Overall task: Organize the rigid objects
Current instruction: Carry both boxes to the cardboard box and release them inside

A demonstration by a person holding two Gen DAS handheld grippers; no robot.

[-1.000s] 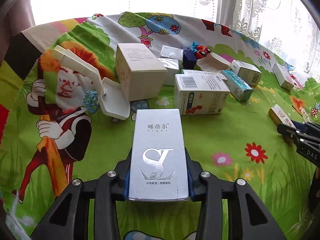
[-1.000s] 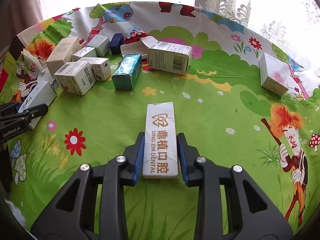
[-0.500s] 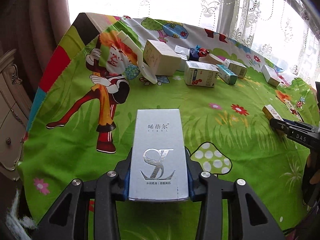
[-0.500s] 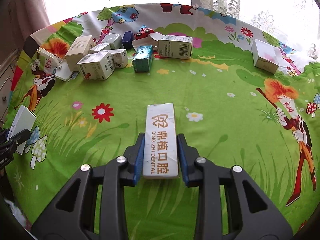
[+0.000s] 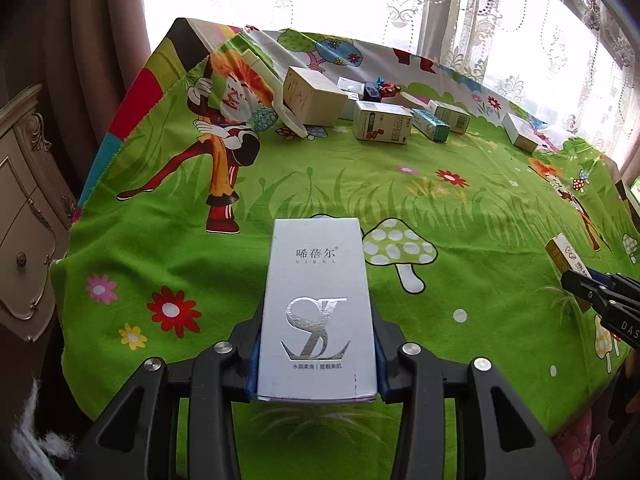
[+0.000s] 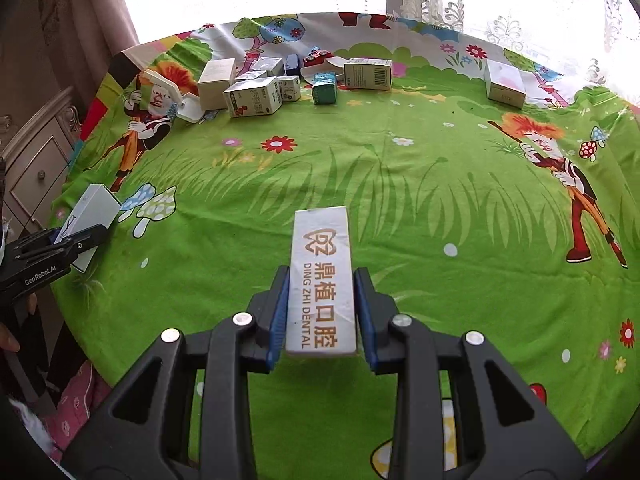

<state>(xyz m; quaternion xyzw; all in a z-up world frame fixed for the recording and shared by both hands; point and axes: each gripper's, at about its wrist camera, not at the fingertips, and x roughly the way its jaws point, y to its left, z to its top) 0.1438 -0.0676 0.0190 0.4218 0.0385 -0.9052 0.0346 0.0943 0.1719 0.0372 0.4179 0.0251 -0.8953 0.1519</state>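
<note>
My left gripper [image 5: 316, 356] is shut on a silver box with an "SL" logo [image 5: 316, 304], held above the near left part of the green cartoon tablecloth [image 5: 460, 200]. My right gripper [image 6: 320, 312] is shut on a narrow white dental box with orange lettering [image 6: 322, 280], held above the near middle of the cloth. The left gripper with the silver box [image 6: 90, 210] shows at the left edge of the right wrist view. The right gripper's fingers [image 5: 592, 290] with the dental box [image 5: 566, 254] show at the right edge of the left wrist view.
Several boxes [image 5: 382, 122] and a small toy car [image 5: 390, 88] are clustered at the far side of the table. One white box [image 6: 504, 84] lies apart at the far right. A cream cabinet [image 5: 24, 216] stands left of the table. Curtained windows are behind.
Both grippers have pulled back from the cluster of boxes toward the near edge of the table, each still holding its box. The cluster now looks far away.
</note>
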